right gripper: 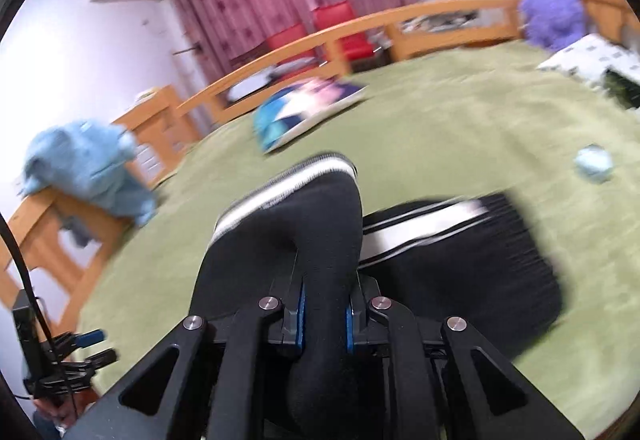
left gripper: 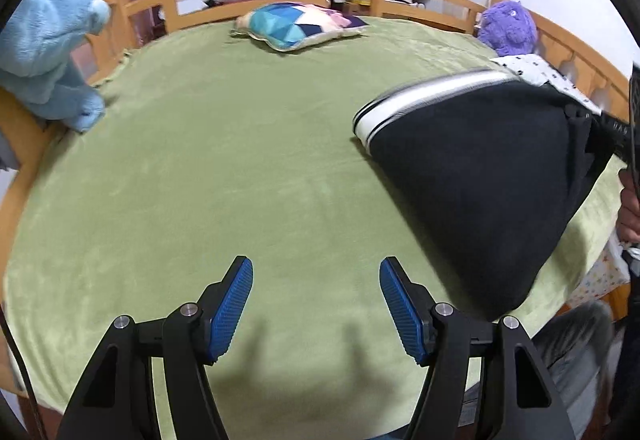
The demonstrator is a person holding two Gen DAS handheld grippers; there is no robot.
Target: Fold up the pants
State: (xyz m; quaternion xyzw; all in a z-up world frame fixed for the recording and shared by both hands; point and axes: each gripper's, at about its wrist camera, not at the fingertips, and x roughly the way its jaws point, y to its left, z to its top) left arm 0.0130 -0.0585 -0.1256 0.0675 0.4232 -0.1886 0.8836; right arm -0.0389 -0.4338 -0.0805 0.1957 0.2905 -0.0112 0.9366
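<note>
Left gripper (left gripper: 316, 304) agape, right gripper (right gripper: 323, 316) clamped.

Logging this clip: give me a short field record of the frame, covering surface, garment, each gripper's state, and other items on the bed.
surface: green blanket on a wooden-railed bed
garment: black pants with white stripes, partly lifted off the blanket
right hand-held gripper: shut on the pants fabric
left hand-held gripper: open, empty, above bare blanket
other items: patchwork pillow, blue plush toy, purple plush toy, white patterned cloth
fold status: not yet folded flat
image quality: right wrist view motion-blurred
</note>
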